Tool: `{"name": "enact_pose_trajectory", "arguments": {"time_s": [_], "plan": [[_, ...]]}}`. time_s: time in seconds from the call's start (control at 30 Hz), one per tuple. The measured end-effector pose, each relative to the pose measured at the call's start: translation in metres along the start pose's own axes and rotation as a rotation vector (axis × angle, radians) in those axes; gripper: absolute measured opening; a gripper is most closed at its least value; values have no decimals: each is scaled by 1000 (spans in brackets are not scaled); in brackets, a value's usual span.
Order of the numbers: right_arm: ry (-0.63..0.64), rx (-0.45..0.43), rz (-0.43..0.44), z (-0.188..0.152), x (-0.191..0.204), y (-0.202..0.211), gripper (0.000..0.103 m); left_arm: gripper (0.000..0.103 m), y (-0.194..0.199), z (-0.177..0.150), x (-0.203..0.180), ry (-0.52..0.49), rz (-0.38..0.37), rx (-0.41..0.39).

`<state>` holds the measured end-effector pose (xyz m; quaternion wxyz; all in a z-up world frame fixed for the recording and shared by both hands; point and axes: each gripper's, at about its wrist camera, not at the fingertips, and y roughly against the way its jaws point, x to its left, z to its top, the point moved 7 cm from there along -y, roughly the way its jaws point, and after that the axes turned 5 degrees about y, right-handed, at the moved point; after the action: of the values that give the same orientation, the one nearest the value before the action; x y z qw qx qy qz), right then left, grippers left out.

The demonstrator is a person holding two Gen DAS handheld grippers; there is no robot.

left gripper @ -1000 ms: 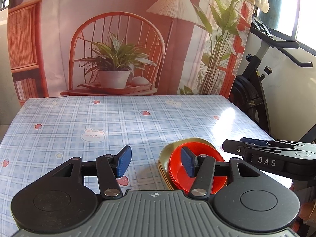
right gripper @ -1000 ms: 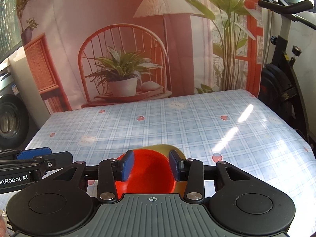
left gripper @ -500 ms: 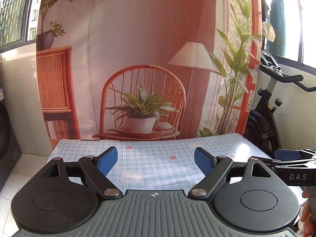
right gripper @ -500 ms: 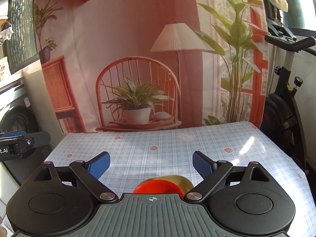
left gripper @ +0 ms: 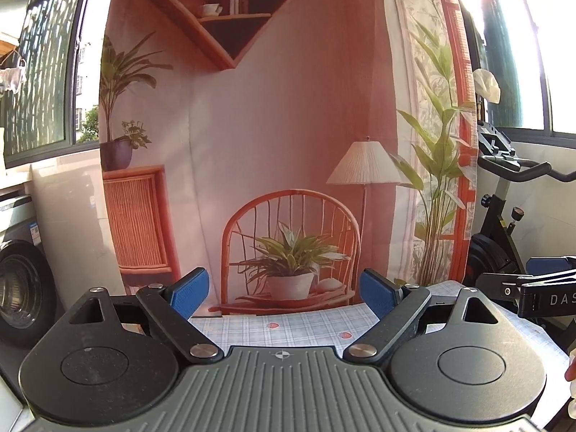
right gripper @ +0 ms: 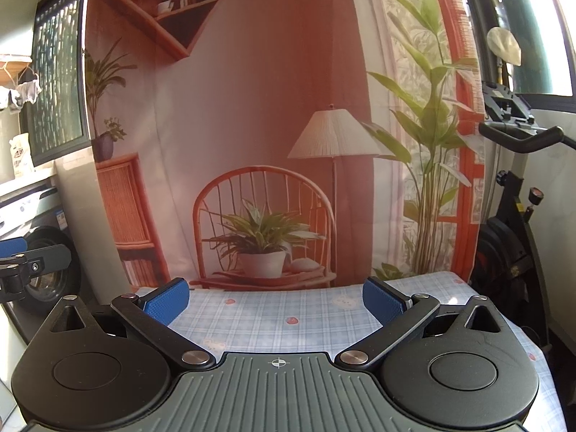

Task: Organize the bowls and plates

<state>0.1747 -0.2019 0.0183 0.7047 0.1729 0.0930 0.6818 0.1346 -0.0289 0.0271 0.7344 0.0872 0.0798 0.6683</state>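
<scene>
Above the bench's near edge, left tongs (left gripper: 284,293) and right tongs (right gripper: 275,300) hover spread wide, empty, aimed level at the far edge of the bench (right gripper: 309,327). Plates, bowls: out of view; direction, axis, nearer hand cannot be told.

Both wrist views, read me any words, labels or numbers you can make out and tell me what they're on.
"DAS": white letters on the right gripper, cut off by the edge of the left wrist view.
Washing machine stickers: too small to read.
White bag on the left ledge: print too blurred to read.
Left gripper: no text.
</scene>
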Motion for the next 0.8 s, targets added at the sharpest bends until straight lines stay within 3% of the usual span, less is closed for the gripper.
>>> {"name": "enact_pose_trajectory", "arguments": {"time_s": [0.17,0.37,0.8], "plan": [[7,-12,5,4,5,8,103,92,12,9,8,50,12,-10],[10,-22,6,8,8,13,103,92,15,11,9,16,81,-13],[8,-21,7,7,10,13,103,92,13,8,13,17,84,12]]}}
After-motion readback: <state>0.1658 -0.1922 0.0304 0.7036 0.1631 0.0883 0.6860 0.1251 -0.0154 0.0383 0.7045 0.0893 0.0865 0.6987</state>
